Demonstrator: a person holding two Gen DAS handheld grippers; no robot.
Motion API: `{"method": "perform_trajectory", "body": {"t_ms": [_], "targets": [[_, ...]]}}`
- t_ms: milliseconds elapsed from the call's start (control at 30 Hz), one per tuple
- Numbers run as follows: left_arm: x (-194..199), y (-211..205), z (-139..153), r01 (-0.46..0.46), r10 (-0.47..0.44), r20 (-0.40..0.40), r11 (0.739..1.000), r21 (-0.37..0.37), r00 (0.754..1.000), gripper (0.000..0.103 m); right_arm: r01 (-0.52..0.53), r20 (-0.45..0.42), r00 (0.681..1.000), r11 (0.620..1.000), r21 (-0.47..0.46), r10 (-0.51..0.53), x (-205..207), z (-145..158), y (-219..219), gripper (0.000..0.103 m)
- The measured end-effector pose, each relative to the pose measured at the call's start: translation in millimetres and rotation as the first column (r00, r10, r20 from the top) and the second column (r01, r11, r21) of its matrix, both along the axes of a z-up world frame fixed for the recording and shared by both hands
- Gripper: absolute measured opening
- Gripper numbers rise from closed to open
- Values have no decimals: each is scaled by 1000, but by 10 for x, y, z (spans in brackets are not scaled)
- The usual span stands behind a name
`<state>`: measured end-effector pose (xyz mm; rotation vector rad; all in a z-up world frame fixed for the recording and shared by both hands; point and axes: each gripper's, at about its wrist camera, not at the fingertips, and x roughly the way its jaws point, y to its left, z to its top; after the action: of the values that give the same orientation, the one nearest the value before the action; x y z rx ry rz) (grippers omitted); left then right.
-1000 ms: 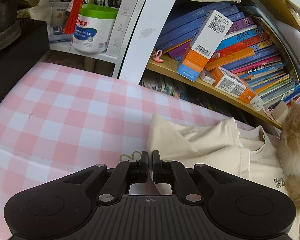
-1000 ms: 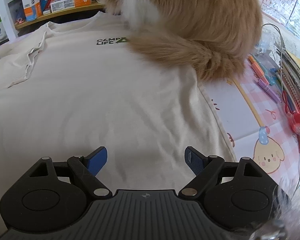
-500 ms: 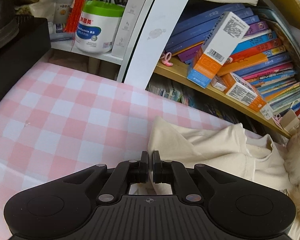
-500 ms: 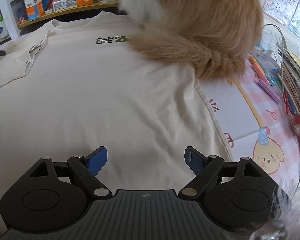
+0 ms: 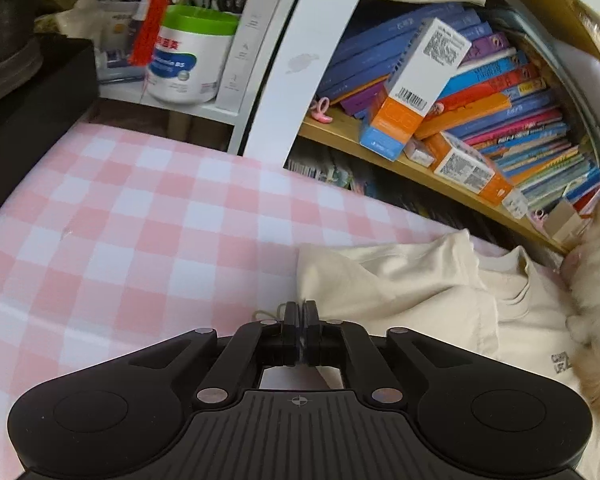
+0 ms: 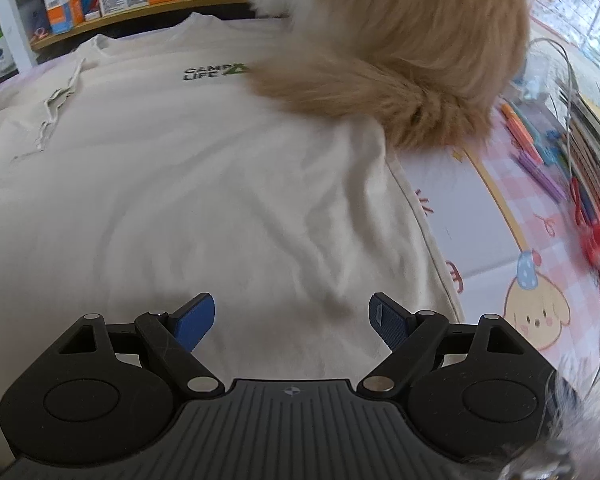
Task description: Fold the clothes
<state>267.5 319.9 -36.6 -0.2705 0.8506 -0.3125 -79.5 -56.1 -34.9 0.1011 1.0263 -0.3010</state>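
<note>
Little has shifted since the earlier frames: the cream T-shirt (image 6: 204, 184) lies much as it did, though the ginger animal (image 6: 400, 40) sitting on its upper right part now fills more of the right wrist view, and the shelf of books (image 5: 480, 92) sits a touch differently in the left wrist view. Both hands have hardly moved. Ahead of the left gripper (image 5: 300, 312) and to its right lies the shirt's bunched sleeve and collar on the pink checked cloth (image 5: 120, 232); the jaws are clenched together at the sleeve's near edge, and a thin strip of fabric seems pinched between them, though the black fingers hide most of it. Below and ahead of the right gripper (image 6: 292, 316) spreads the shirt's flat body, its hem side nearest, the small dark logo (image 6: 214, 72) farther forward; its blue pads (image 6: 194, 322) stand wide apart above the fabric, grasping nothing.
</note>
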Motion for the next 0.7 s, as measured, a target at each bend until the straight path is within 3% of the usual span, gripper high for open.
{"method": "perform_trajectory", "body": {"t_ms": [100, 167, 233, 400, 600, 700], "targets": [[29, 6, 26, -20, 20, 10, 1000, 8, 1000, 10, -20, 15, 1000, 1000, -11, 20, -8, 44, 44, 84], [46, 98, 53, -49, 49, 1, 998, -31, 999, 21, -17, 26, 1000, 1000, -11, 17, -42, 68, 45, 84], [77, 177, 73, -75, 75, -7, 996, -51, 997, 25, -6, 30, 1000, 1000, 1, 6, -81, 76, 27, 84], [180, 228, 88, -77, 75, -23, 993, -87, 997, 25, 14, -4, 1000, 999, 34, -13, -119, -15, -29, 84], [390, -69, 9, 5, -9, -74, 998, -56, 997, 25, -24, -1, 1000, 999, 23, 24, -69, 2, 39, 84], [441, -233, 15, 29, -31, -60, 999, -40, 998, 23, -27, 4, 1000, 999, 21, 27, -67, 16, 29, 84]]}}
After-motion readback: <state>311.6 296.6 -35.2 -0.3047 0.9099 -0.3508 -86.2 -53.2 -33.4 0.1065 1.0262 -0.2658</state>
